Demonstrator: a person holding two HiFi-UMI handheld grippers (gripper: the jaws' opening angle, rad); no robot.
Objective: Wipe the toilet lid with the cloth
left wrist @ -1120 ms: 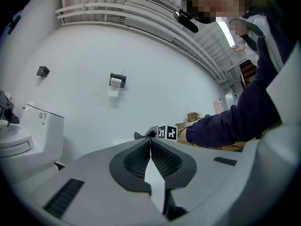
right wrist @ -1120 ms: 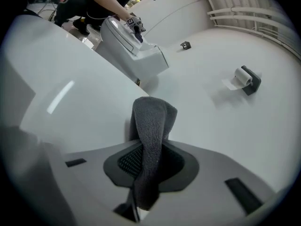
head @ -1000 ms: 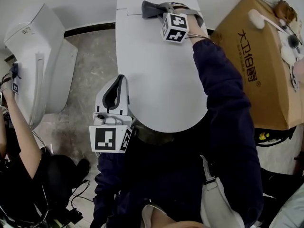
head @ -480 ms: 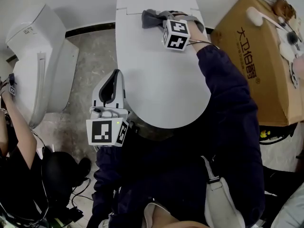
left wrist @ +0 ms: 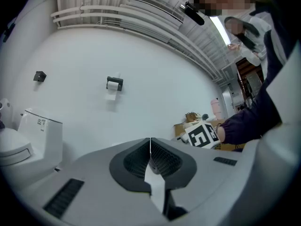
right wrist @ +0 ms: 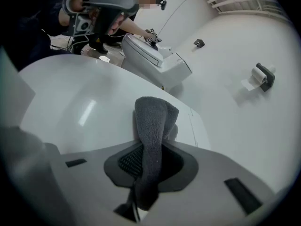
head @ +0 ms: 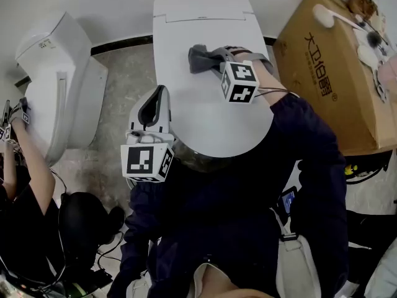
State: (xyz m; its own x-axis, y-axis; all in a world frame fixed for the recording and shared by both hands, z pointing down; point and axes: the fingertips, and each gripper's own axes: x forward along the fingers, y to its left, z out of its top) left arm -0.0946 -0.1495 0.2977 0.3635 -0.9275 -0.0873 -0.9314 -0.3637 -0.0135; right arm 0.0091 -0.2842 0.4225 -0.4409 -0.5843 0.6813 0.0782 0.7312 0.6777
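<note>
Cloth (head: pixel 200 58) on toilet lid (head: pixel 208 113)
Right claw (head: pixel 217 59) clamps cloth near rear edge; left claw (head: pixel 155 104) closed, empty.

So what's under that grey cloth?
The white toilet lid, which is shut. The cloth, pinched in the right gripper, rests on it. The patch of lid right beneath the cloth is covered, so that bit can't be seen.
</note>
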